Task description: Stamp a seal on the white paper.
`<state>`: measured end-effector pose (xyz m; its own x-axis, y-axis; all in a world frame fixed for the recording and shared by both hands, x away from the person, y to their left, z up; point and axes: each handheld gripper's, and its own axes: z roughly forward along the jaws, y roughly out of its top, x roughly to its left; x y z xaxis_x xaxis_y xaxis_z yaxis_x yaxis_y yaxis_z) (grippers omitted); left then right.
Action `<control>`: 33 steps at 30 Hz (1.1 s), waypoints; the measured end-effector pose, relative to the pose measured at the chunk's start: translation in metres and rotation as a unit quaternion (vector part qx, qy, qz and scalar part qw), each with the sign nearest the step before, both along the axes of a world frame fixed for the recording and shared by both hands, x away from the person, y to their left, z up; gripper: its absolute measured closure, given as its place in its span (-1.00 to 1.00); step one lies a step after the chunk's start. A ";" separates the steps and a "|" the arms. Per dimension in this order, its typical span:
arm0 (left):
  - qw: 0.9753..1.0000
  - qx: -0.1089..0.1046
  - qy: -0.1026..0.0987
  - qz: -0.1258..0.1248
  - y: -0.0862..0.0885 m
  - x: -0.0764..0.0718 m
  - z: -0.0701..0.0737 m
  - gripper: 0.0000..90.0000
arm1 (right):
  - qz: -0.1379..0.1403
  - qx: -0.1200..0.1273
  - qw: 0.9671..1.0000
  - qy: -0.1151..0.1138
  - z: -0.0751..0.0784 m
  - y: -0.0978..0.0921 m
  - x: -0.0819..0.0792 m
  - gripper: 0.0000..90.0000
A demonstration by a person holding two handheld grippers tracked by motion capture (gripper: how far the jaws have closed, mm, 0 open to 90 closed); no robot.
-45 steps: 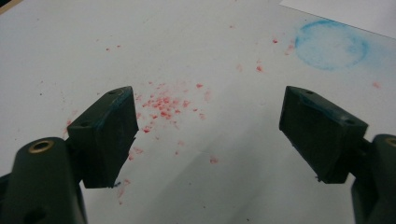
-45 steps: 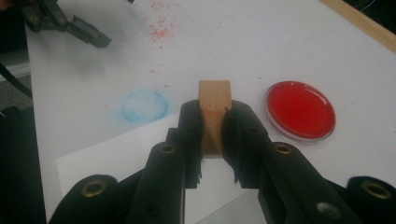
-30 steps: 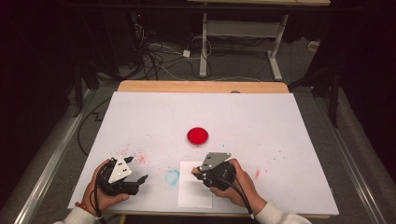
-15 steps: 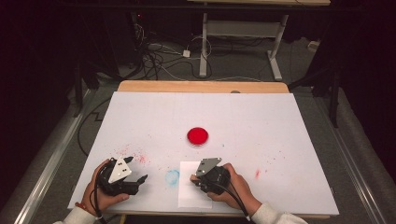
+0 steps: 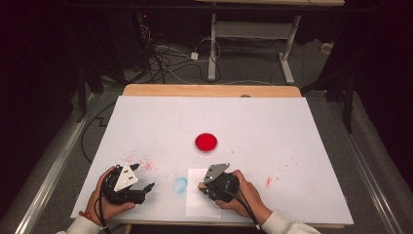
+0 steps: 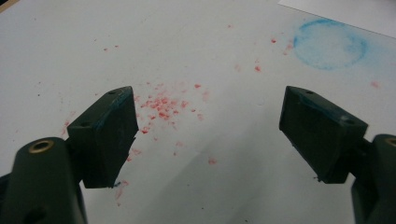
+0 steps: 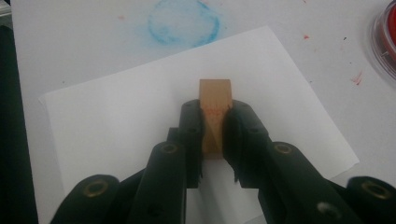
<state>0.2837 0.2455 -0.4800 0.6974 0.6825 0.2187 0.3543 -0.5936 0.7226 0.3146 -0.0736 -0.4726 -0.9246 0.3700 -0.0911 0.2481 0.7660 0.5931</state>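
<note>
A small wooden block (image 7: 215,95) is clamped between the jaws of my right gripper (image 7: 215,122), which is shut on it. The block stands over a white sheet of paper (image 7: 116,116). In the high view the right gripper (image 5: 202,187) sits at the paper's (image 5: 202,207) upper part, pointing left. A round red ink pad (image 5: 206,142) lies beyond it at mid-table, and its rim (image 7: 385,42) shows at the right edge of the right gripper view. My left gripper (image 5: 142,176) rests near the front left, open, with nothing between its jaws (image 6: 210,121).
A blue ring stain (image 5: 179,185) marks the white table cover (image 5: 272,122) between the two grippers. Red ink specks (image 6: 163,105) lie under the left gripper. Beyond the table's far wooden edge (image 5: 209,90) are cables and desk legs on the floor.
The right gripper with the block has shifted a little left and toward the person over the paper. The left gripper has stayed in place.
</note>
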 end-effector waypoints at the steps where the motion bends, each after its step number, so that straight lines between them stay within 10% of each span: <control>1: 1.000 0.000 0.000 0.000 0.000 0.000 0.000 -0.59 | 0.000 0.000 1.000 0.001 0.000 0.000 0.000 0.70; 33: 1.000 0.001 -0.004 -0.001 -0.001 0.001 0.000 -0.58 | 0.007 -0.004 1.000 -0.002 -0.001 0.001 0.001 0.70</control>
